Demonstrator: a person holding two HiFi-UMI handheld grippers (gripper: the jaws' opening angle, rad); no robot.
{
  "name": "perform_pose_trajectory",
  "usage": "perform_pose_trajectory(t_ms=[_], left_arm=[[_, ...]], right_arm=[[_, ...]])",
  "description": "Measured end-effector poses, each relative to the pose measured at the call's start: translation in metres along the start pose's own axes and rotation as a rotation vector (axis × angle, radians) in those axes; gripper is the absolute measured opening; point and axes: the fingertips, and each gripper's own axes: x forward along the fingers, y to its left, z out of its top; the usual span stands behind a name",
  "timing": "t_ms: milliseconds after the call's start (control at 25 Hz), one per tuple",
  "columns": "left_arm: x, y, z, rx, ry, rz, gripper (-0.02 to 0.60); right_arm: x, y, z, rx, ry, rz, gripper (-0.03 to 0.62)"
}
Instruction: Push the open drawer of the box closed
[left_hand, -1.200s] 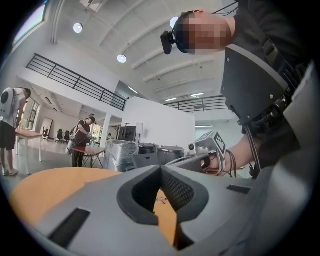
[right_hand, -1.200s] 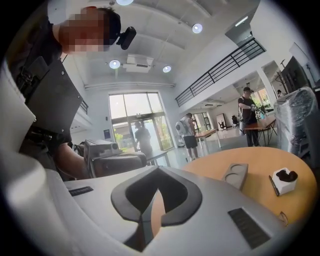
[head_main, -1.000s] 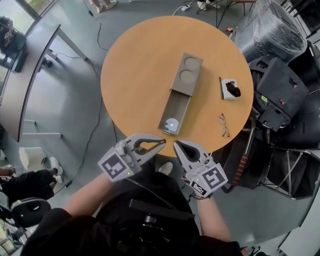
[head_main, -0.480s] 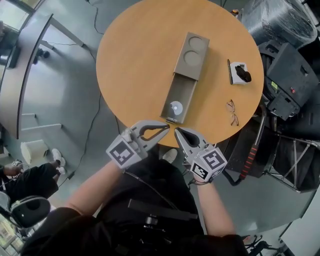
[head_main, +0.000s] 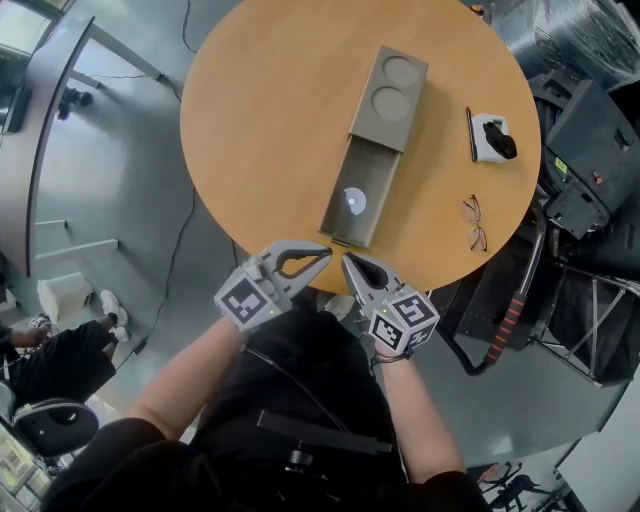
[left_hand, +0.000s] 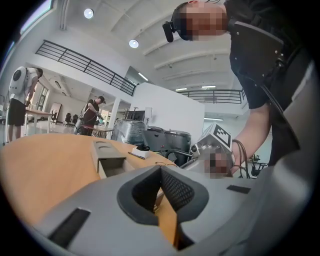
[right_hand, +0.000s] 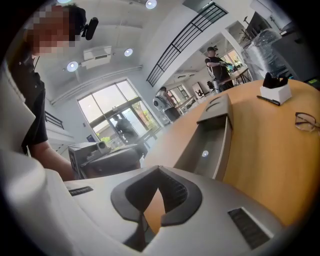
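A grey box (head_main: 390, 85) with two round recesses on its top lies on the round wooden table (head_main: 260, 120). Its drawer (head_main: 358, 205) is pulled out toward me, and a small white disc (head_main: 353, 199) lies inside. Both grippers hover at the table's near edge, just short of the drawer's front. My left gripper (head_main: 325, 253) is shut and empty, and so is my right gripper (head_main: 346, 261). The left gripper view shows the box (left_hand: 107, 155) beyond the shut left gripper (left_hand: 161, 172). The right gripper view looks over the shut right gripper (right_hand: 159, 186) along the open drawer (right_hand: 210, 147).
Eyeglasses (head_main: 475, 223) lie on the table right of the drawer. Farther back are a white holder with a black object (head_main: 492, 138) and a pen (head_main: 470, 133). Black equipment and wrapped bundles (head_main: 590, 150) crowd the floor at the right. People stand in the hall behind.
Both grippers have moved forward, closer to the table edge and the drawer's front, staying shut. The head view has shifted, and the drawer is as far open as before.
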Motion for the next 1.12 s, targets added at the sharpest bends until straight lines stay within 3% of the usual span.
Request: perform_pose_trajectory(t_ms=[400,1120], left_arm=[[0.015,0.012,-0.045,-0.047,0.06,0.011,0.031],[0.024,0.02,-0.059,-0.076,0.083,0.01,0.031]], right_arm=[[0.029,-0.042,-0.036,0.101,0.052,-0.052,0.008],[0.051,-0.052,-0.052,0.193,0.09,-0.061,0.008]])
